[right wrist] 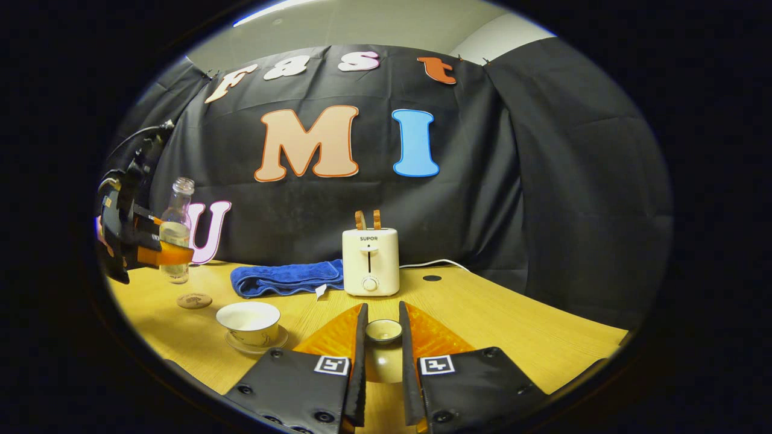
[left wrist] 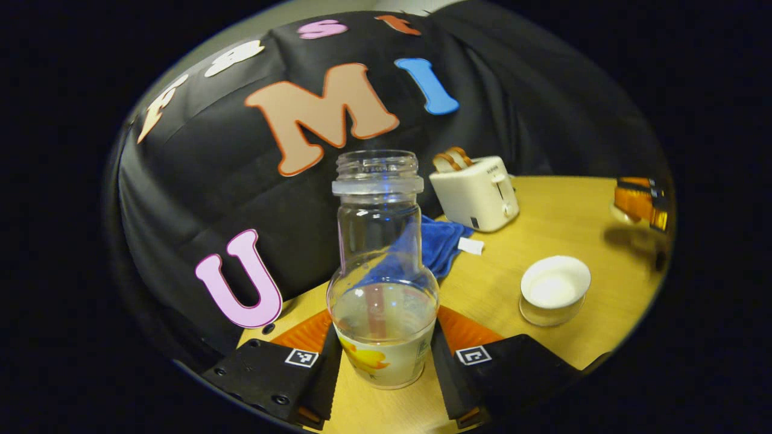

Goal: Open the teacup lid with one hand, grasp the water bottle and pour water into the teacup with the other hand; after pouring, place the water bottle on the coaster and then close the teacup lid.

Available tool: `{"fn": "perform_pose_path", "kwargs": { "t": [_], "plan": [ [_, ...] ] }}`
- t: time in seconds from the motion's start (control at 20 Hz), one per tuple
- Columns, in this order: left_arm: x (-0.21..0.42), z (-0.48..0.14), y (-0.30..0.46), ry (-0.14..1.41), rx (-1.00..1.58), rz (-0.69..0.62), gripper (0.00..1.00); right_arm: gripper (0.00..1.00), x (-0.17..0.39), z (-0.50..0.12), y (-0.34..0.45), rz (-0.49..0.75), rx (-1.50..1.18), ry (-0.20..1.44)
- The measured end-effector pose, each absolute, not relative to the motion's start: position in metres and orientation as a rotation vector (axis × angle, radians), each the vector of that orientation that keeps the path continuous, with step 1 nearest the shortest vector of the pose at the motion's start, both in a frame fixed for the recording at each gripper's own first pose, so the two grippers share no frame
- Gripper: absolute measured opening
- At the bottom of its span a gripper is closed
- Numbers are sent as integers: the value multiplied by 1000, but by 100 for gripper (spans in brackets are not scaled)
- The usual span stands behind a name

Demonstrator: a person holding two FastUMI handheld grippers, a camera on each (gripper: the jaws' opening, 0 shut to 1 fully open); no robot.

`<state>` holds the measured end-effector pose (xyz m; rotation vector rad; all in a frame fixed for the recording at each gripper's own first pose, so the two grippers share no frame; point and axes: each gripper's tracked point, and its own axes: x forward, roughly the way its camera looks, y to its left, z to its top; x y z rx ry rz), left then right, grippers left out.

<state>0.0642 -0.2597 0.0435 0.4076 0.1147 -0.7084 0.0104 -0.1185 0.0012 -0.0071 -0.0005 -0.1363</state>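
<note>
An uncapped clear water bottle (left wrist: 382, 283), part full and upright, sits between the fingers of my left gripper (left wrist: 384, 339), which is shut on its lower body. From the right gripper view the bottle (right wrist: 175, 236) and left gripper (right wrist: 140, 244) are at the far left, just behind a small round coaster (right wrist: 194, 300); I cannot tell whether the bottle touches the table. The white teacup (right wrist: 248, 321) stands uncovered on its saucer, also seen at right as the teacup (left wrist: 555, 288). My right gripper (right wrist: 382, 318) is shut on the teacup lid (right wrist: 383, 330), held right of the cup.
A cream toaster (right wrist: 370, 260) with two slices stands at the back of the wooden table (right wrist: 512, 325), with a folded blue towel (right wrist: 286, 278) to its left. A cord runs off to the right behind the toaster. The black booth wall closes off the back.
</note>
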Motion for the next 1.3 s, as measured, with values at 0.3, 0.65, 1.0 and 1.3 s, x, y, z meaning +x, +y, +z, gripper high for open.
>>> {"fn": "perform_pose_path", "kwargs": {
  "t": [0.3, 0.65, 1.0, 1.3],
  "plan": [
    [91, 26, -246, 150, 170, -659, 68, 28, 11, 1, -119, -136, -7, -1],
    [111, -4, -241, 179, 104, -649, 68, 27, 10, 1, -119, -136, -7, -1],
    [119, -22, -241, 205, 93, -652, 71, 30, 11, 1, -119, -136, -7, -1],
    [120, -17, -243, 185, 89, -652, 76, 27, 11, 1, -119, -136, -7, -2]
  ]
}}
